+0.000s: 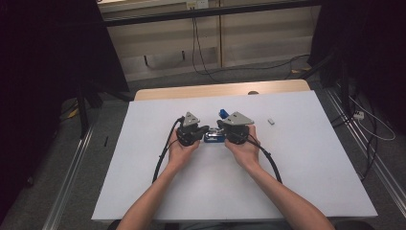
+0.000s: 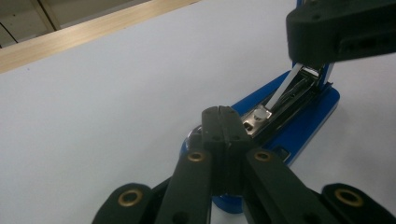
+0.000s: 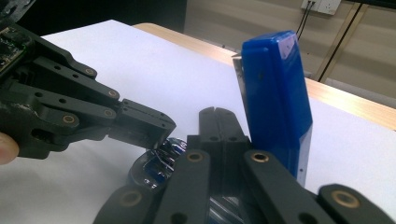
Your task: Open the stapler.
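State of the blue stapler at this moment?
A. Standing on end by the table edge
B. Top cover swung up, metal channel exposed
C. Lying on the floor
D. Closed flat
B: the stapler's blue cover stands raised and the metal channel lies bare over its base.

Table surroundings
A small white object [image 1: 271,121] lies on the white table [image 1: 311,182]; black cables [image 1: 198,48] trail across the floor behind.
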`<state>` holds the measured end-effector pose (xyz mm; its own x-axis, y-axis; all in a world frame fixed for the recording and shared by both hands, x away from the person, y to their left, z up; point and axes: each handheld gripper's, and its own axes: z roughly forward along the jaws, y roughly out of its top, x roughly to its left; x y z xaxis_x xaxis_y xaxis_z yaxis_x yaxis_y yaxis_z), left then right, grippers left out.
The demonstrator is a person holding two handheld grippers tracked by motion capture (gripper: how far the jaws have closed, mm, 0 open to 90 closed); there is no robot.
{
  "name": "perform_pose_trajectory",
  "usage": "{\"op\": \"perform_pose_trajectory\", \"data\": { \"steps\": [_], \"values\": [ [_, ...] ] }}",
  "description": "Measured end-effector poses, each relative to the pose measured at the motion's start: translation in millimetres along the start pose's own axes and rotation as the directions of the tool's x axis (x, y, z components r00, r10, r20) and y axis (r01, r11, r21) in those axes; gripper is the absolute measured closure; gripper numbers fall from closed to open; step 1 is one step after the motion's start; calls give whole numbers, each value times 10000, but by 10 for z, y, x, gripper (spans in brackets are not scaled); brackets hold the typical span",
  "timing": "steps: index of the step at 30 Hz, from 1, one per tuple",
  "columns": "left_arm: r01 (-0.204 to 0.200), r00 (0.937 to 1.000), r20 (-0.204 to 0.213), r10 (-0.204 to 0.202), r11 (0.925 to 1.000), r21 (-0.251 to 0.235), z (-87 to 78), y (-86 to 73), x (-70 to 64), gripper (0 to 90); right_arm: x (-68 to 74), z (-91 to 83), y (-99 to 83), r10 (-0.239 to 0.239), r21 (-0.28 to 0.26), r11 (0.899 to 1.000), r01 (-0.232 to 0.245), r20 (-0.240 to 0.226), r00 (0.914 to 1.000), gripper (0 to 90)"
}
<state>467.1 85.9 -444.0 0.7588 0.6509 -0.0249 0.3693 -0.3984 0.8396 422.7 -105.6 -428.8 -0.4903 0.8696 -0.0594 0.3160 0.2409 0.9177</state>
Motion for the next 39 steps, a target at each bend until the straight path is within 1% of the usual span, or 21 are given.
{"op": "perform_pose_trajectory", "data": {
  "steps": [1, 2, 4, 6, 7, 12, 15, 16, 18, 22, 24, 26, 30, 31, 33, 34, 36, 39],
  "values": [
    [39, 10000, 9, -39, 10000, -13, 1, 0, 2, 900, -7, -11, 1, -20, -134, 9999, 22, 173, 9998, 900],
    [50, 10000, 3, -50, 10000, -20, 1, 1, 0, 900, -21, -22, 6, 54, -171, 9998, -50, 228, 9997, 900],
    [6, 10000, -22, -6, 10000, 11, -1, 2, -2, 900, -58, -45, 14, 143, -230, 9996, -137, 290, 9995, 900],
    [-35, 10000, -16, 35, 10000, 10, -1, 1, -4, 900, -78, -64, 25, 88, -238, 9997, -81, 315, 9995, 900],
    [-34, 10000, -11, 34, 10000, 19, 0, 2, -8, 900, -93, -85, 41, 174, -275, 9995, -166, 308, 9994, 900],
    [-69, 10000, -19, 69, 10000, 36, -1, 1, -8, 900, -83, -94, 41, 173, -260, 9995, -165, 326, 9993, 900],
    [-49, 10000, -10, 49, 10000, 14, 0, 1, -7, 900, -94, -102, 38, 209, -376, 9991, -191, 491, 9986, 900],
    [-52, 10000, -5, 52, 10000, 22, 0, 0, -7, 900, -105, -114, 37, 303, -391, 9988, -283, 514, 9982, 900],
    [-75, 10000, -18, 75, 10000, 30, 0, 0, -8, 900, -109, -119, 38, 276, -434, 9987, -251, 573, 9980, 900],
    [-117, 9999, -47, 117, 9999, 23, -2, -2, -11, 900, -150, -151, 38, 369, -427, 9985, -347, 514, 9980, 900],
    [-90, 9999, -60, 90, 10000, 20, -1, -1, -13, 900, -153, -153, 37, 335, -425, 9986, -313, 507, 9982, 900],
    [-55, 9999, -88, 55, 10000, 32, 0, 0, -19, 900, -159, -154, 33, 408, -447, 9983, -385, 514, 9978, 900],
    [-94, 9999, -60, 95, 10000, 13, -1, -2, -14, 900, -159, -161, 36, 376, -408, 9985, -354, 543, 9978, 900],
    [-95, 9999, -57, 95, 10000, 16, -1, -2, -13, 900, -161, -165, 34, 401, -410, 9984, -377, 607, 9973, 900],
    [-76, 10000, -53, 76, 10000, 28, -1, -1, -16, 900, -168, -172, 43, 513, -343, 9982, -495, 542, 9972, 900],
    [-79, 9999, -71, 79, 10000, 31, -1, -1, -17, 900, -171, -179, 44, 564, -316, 9980, -547, 584, 9967, 900],
    [-78, 9999, -72, 78, 10000, 32, -1, -1, -18, 900, -170, -187, 43, 406, -264, 9989, -389, 703, 9967, 900],
    [-73, 9999, -74, 73, 10000, 34, -1, -1, -18, 900, -185, -194, 40, 410, -264, 9989, -392, 718, 9966, 900]
  ]
}}
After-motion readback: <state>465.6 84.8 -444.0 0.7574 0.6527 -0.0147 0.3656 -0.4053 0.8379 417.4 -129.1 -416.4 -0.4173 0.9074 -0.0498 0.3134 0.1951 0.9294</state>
